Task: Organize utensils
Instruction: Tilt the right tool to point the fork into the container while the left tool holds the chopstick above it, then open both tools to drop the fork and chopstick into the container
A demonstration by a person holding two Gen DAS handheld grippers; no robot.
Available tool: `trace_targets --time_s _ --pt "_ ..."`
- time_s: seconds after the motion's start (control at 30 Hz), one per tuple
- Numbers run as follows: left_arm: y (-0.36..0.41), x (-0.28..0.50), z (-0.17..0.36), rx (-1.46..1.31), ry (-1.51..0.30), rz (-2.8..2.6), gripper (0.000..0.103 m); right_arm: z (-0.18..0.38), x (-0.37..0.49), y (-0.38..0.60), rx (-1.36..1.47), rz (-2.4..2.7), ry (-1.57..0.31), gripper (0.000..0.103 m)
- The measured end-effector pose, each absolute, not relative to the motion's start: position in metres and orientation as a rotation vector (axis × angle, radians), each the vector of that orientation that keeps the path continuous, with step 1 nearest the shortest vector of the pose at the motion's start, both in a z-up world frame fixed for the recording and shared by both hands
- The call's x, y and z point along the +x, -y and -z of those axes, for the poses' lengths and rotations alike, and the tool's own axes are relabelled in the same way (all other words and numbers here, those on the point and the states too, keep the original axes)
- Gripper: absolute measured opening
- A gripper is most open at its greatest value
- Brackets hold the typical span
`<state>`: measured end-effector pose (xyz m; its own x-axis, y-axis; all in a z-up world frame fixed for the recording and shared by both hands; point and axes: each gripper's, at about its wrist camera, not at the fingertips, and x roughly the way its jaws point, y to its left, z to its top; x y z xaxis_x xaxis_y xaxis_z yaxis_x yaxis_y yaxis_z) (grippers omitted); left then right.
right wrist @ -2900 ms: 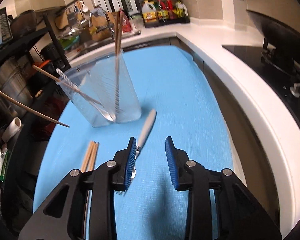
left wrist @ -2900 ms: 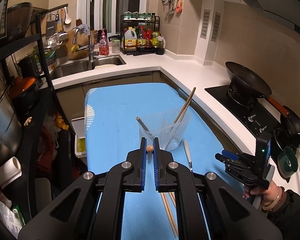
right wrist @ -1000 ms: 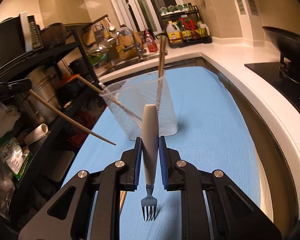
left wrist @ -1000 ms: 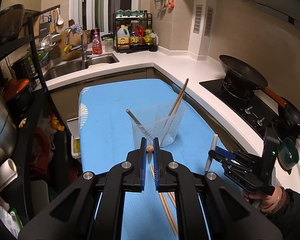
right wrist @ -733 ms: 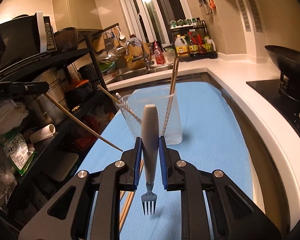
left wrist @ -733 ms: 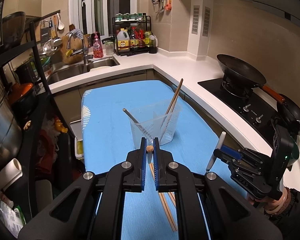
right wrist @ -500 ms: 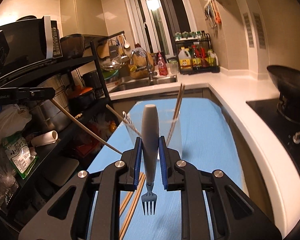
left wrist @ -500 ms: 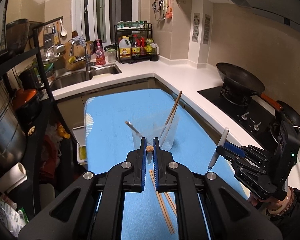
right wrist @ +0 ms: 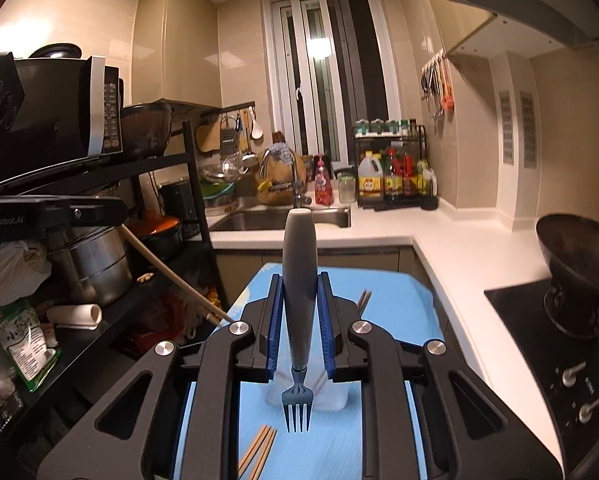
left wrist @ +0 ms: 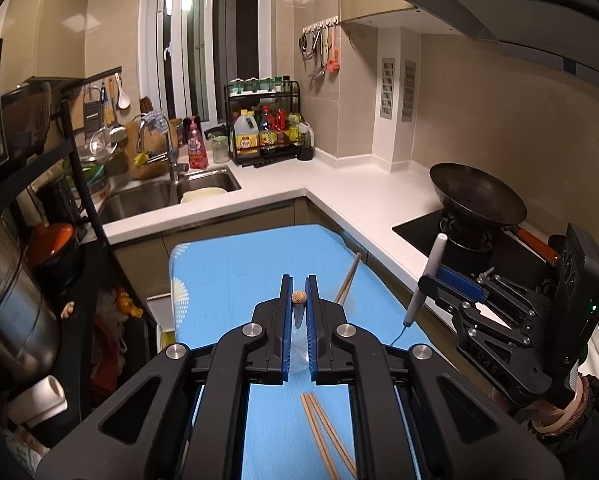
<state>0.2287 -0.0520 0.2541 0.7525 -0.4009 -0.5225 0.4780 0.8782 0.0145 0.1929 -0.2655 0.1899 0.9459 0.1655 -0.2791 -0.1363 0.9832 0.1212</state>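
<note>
While fork (right wrist: 299, 300) is clamped tines-down in right gripper (right wrist: 299, 320) | chopstick (left wrist: 298, 297) pinched in left gripper (left wrist: 298, 312) | fork should be centred over cup (right wrist: 331, 400), frame centre, before release.

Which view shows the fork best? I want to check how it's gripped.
The right wrist view: the fork fills the centre, its grey handle clamped in the right gripper, prongs hanging down. The left wrist view shows it small at the side, with the prongs hard to make out.
</note>
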Motion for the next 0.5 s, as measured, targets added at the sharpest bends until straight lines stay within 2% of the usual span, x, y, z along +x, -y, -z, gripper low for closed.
trace_targets --time_s 0.27,0.5 --pt "0.067 0.262 -0.249 0.175 -0.556 0.492 0.006 -0.197 0.246 0.266 0.085 -0.108 -0.262 0.017" --pt "0.076 0.290 -0.234 0.202 -0.603 0.514 0.006 -0.180 0.284 0.260 0.070 -0.091 -0.260 0.017"
